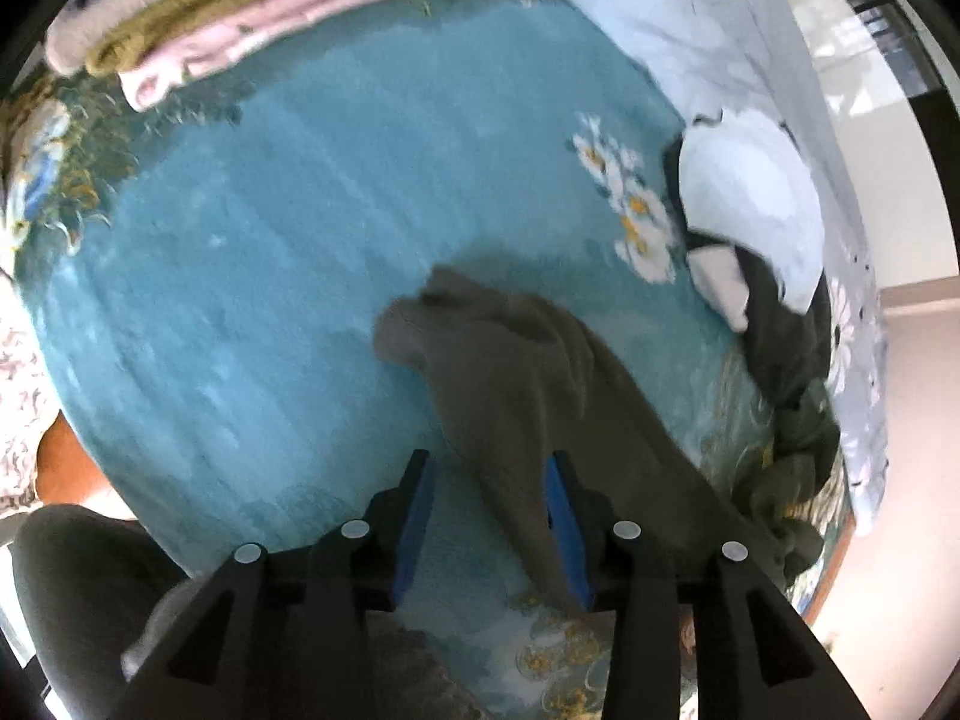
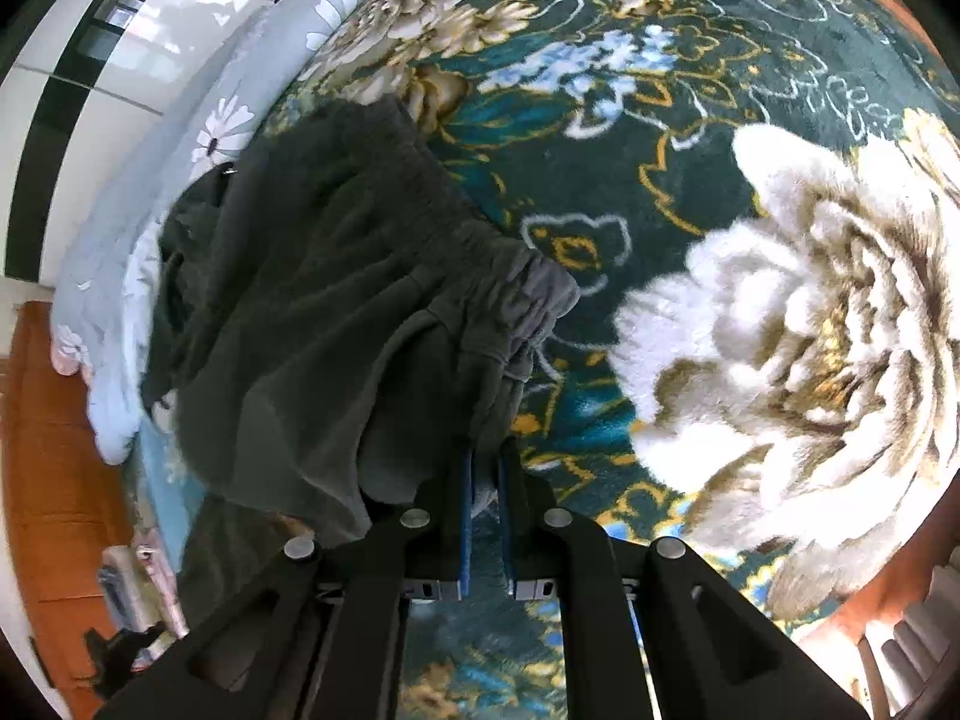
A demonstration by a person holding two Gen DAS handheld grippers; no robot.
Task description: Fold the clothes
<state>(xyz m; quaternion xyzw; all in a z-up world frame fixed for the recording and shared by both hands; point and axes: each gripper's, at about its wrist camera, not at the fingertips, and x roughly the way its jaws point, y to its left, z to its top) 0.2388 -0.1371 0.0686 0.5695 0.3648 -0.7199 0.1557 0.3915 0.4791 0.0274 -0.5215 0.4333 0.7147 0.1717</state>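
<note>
Grey trousers [image 2: 336, 324] lay on the floral blanket [image 2: 660, 180], pinched at the waist by the right gripper [image 2: 485, 468].

The right gripper's blue pads were closed on the elastic waistband near the blanket's flowered edge. The left gripper [image 1: 489, 480] hung with jaws apart over a trouser leg on the blanket's plain blue middle, gripping nothing. Folded clothes [image 1: 210, 24] sat at the far edge.

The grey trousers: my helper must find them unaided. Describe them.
On the teal floral blanket, beside the pale blue daisy quilt, lie the grey trousers. The right gripper pinches them. Their gathered elastic waistband distinguishes them.
</note>
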